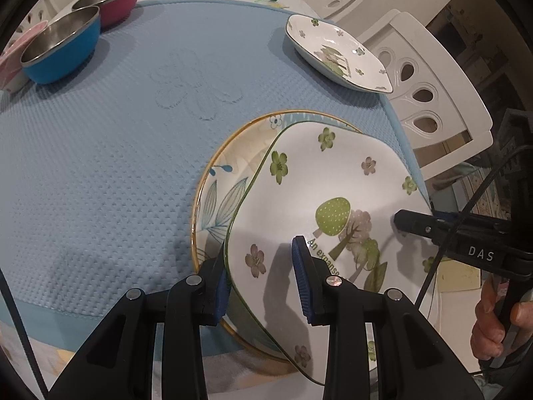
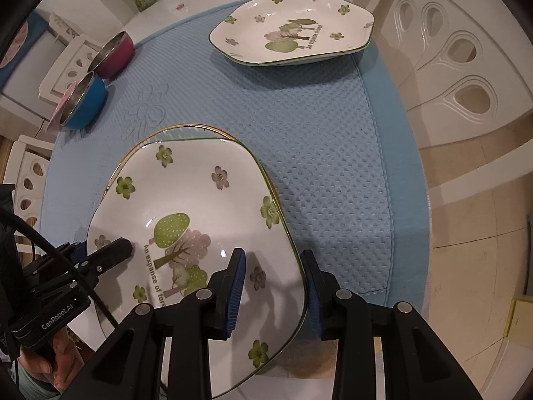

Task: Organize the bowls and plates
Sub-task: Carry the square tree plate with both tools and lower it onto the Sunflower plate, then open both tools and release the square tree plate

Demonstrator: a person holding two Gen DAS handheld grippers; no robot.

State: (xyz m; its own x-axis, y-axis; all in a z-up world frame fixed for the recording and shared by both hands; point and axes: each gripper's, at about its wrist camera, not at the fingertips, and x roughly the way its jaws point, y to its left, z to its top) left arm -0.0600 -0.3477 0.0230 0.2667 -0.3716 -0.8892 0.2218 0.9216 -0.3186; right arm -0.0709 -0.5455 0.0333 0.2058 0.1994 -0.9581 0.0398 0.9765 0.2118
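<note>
Mat (image 1: pixel 110 166), blue and dimpled, across most of both views. Round leaf-patterned plate (image 1: pixel 216 180) at lower centre, under a flowered plate (image 1: pixel 299 200) gripped at opposite rims (left gripper (image 1: pixel 263 286) and right gripper (image 2: pixel 273 293), each clamped narrow on its edge). Second flowered plate (image 2: pixel 293 30) at upper right. Blue bowl (image 1: pixel 63 53) and magenta bowl (image 1: pixel 113 3) at upper left, touching.
</note>
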